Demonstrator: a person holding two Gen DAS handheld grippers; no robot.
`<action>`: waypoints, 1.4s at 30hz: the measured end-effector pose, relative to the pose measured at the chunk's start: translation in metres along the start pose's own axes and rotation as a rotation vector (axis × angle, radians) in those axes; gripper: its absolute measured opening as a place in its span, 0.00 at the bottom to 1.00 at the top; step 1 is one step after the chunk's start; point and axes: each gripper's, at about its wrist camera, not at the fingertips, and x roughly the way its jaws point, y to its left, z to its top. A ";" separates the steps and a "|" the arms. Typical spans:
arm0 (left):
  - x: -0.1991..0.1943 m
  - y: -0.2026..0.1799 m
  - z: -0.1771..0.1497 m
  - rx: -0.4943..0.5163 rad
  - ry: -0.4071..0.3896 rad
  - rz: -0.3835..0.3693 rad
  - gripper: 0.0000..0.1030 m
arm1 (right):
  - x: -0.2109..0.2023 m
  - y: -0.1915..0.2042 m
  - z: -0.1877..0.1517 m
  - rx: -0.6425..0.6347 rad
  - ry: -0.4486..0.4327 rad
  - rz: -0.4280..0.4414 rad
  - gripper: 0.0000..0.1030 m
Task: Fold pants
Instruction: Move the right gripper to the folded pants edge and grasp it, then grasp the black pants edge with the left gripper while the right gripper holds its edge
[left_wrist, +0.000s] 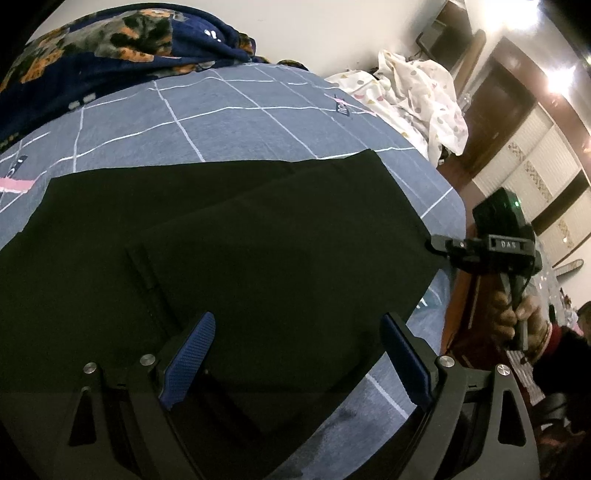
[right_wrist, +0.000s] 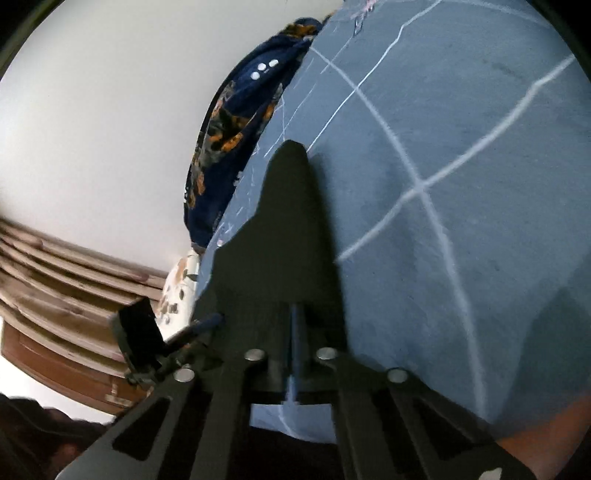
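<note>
The left tool (left_wrist: 295, 362) gapes wide above the pants (left_wrist: 221, 240) on the bed (left_wrist: 240, 122); the right tool (right_wrist: 295, 328) pinches their edge.

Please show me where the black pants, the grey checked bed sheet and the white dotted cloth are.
black pants (left_wrist: 258, 236): left wrist view, middle of the folded fabric.
grey checked bed sheet (left_wrist: 221, 125): left wrist view, bare part beyond the pants.
white dotted cloth (left_wrist: 417, 92): left wrist view, middle of the crumpled heap.
</note>
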 end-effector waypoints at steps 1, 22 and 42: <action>0.000 0.000 0.000 -0.001 -0.001 -0.001 0.88 | -0.002 0.000 -0.001 -0.006 -0.004 -0.008 0.00; -0.063 0.039 -0.006 -0.116 -0.148 0.126 0.88 | 0.003 0.116 -0.019 -0.388 0.014 -0.220 0.27; -0.219 0.175 -0.101 -0.331 -0.182 0.364 0.88 | 0.152 0.221 -0.091 -0.493 0.190 -0.066 0.66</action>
